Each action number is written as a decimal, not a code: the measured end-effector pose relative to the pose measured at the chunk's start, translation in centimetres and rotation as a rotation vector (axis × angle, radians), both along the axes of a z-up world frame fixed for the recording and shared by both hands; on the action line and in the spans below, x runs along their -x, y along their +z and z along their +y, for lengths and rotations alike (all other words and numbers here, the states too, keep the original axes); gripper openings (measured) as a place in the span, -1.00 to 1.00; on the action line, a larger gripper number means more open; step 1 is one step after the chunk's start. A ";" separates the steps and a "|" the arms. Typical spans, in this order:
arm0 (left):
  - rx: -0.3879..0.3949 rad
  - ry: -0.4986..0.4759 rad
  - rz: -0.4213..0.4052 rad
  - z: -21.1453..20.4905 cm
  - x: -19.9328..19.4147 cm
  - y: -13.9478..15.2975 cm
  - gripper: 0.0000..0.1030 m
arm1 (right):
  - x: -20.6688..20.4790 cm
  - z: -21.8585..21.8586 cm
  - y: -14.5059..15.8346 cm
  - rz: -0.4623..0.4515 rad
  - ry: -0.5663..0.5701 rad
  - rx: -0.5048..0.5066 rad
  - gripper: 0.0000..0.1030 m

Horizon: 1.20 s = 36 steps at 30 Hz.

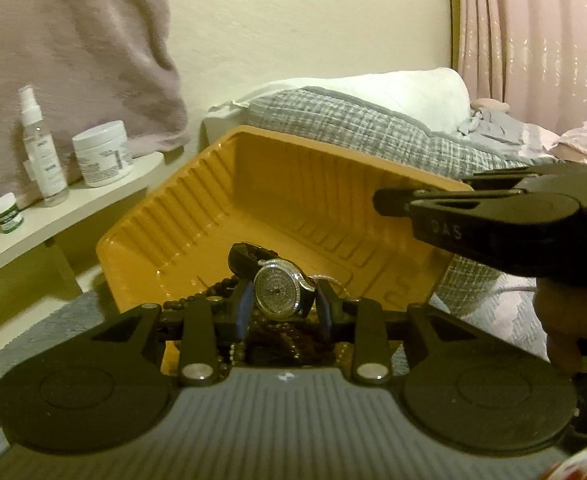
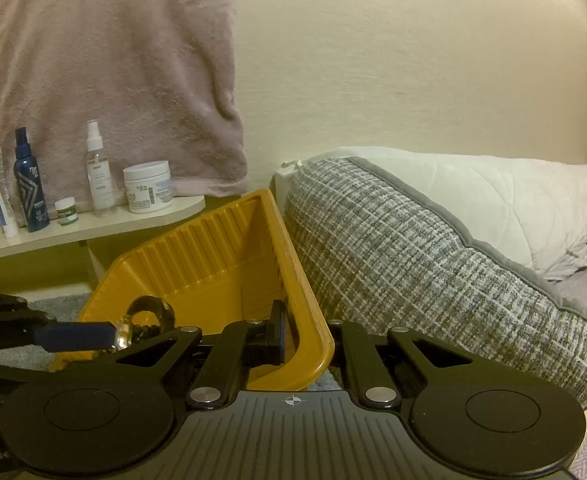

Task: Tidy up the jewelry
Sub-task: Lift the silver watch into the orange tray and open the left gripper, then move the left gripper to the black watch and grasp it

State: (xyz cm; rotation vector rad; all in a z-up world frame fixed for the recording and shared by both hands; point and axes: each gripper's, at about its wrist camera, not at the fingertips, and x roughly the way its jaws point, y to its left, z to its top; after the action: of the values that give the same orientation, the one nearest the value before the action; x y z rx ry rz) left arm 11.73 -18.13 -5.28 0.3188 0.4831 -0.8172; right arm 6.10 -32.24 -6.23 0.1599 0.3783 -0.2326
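A yellow plastic tray [image 1: 197,200] sits tilted against a grey checked pillow [image 1: 353,124]. In the left wrist view, my left gripper [image 1: 283,304] has its blue-padded fingers on either side of a sparkly silver watch [image 1: 279,290] with a black strap. Dark bead strands [image 1: 197,298] and a thin silver chain [image 1: 333,280] lie under it in the tray. My right gripper [image 2: 303,338] is shut on the tray's right rim [image 2: 305,304], one finger inside and one outside. It shows in the left wrist view [image 1: 389,200] too. The left gripper's finger [image 2: 77,336] and the watch [image 2: 145,320] appear in the right wrist view.
A low white shelf [image 2: 105,226] at left holds a white jar [image 2: 148,187], a clear spray bottle [image 2: 99,172], a blue bottle [image 2: 29,188], a small green jar [image 2: 66,211] and tubes. A pink towel [image 2: 113,72] hangs above. A white pillow [image 2: 493,196] lies behind the grey one.
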 end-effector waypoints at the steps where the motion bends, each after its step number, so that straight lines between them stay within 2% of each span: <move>1: 0.001 -0.003 0.004 -0.1 0.0 -0.1 -0.41 | 0.0 0.0 0.0 0.000 0.000 0.000 -0.84; 10: 0.003 -0.031 0.023 -0.6 -0.5 -0.4 -0.41 | 0.0 -0.1 -0.2 0.001 -0.002 -0.003 -0.84; 17: 0.013 -0.004 -0.009 0.4 -0.4 0.2 -0.41 | 0.0 -0.1 -0.2 0.003 -0.001 -0.003 -0.84; 24: 0.025 0.128 -0.019 4.6 -0.6 0.5 -0.40 | 0.0 -0.1 -0.2 0.002 -0.001 -0.002 -0.84; 36: 0.007 0.452 -0.030 14.5 -1.8 -0.2 -0.32 | -0.1 -0.2 -0.1 0.005 0.001 0.004 -0.84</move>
State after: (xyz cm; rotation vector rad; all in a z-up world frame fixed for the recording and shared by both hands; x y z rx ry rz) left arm 13.58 -3.62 -5.53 0.2031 0.4995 -0.3742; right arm 6.17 -32.39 -6.34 0.1549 0.3823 -0.2329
